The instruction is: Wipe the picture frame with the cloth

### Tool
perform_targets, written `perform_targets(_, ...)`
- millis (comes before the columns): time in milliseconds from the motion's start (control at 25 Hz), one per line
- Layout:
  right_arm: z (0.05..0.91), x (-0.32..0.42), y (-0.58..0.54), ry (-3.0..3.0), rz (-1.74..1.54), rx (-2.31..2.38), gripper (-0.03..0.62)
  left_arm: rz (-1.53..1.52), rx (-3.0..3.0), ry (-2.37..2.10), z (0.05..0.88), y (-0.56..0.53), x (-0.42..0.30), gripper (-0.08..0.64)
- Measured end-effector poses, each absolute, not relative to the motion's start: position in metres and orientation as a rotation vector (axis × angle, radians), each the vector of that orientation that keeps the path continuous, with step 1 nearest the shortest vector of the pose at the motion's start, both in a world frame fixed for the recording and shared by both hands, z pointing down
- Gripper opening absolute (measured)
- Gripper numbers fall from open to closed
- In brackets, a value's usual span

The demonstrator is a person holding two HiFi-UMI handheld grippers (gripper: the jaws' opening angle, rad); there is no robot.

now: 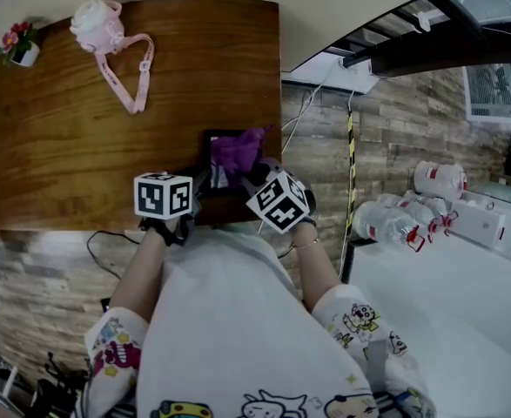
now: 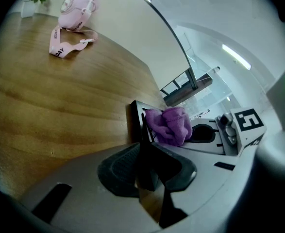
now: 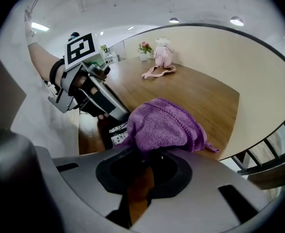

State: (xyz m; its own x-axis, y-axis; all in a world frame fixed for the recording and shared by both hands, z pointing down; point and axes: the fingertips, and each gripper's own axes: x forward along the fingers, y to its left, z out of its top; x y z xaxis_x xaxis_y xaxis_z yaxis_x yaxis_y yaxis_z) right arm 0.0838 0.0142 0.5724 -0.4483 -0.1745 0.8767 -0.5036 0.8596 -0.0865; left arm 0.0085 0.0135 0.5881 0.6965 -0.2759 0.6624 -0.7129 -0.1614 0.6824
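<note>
Nearest is the person's white printed shirt, with both forearms reaching forward over it to the near right corner of the table. The left gripper has its jaws clamped on the near edge of the frame, the dark pads pressing on either side of it. The frame stands on the wood at that corner, close to the table's right edge; whether it is quite upright or leaning cannot be told. Just beside it, on the right, the right gripper has its jaws closed on a bunched purple cloth, which bulges out past the pads. The cloth lies against the face of the frame, covering its upper right part, and a strip of the printed picture shows beside it. The two grippers are close together, with the frame between them. Farther across the table, well apart from the frame, lies a pink bottle with its strap looped out toward the middle of the wood. A small flower pot stands at the far left corner. Off to the right, past a strip of plank floor, clear bottles lie on a white surface.
</note>
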Motion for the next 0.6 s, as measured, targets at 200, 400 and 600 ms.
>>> perform_targets(200, 0.569, 0.091, 0.016, -2.014, 0.413, 0.516, 0.045, 0.462, 1.738, -0.792, 0.588, 0.014, 0.009, 0.066)
perform_targets(400, 0.566, 0.103, 0.018, -2.019, 0.467, 0.578, 0.044, 0.463, 1.736, -0.788, 0.588, 0.014, 0.009, 0.066)
perform_targets(600, 0.565, 0.12, 0.019, -2.004, 0.503, 0.63, 0.044, 0.465, 1.736, -0.789, 0.588, 0.014, 0.009, 0.066)
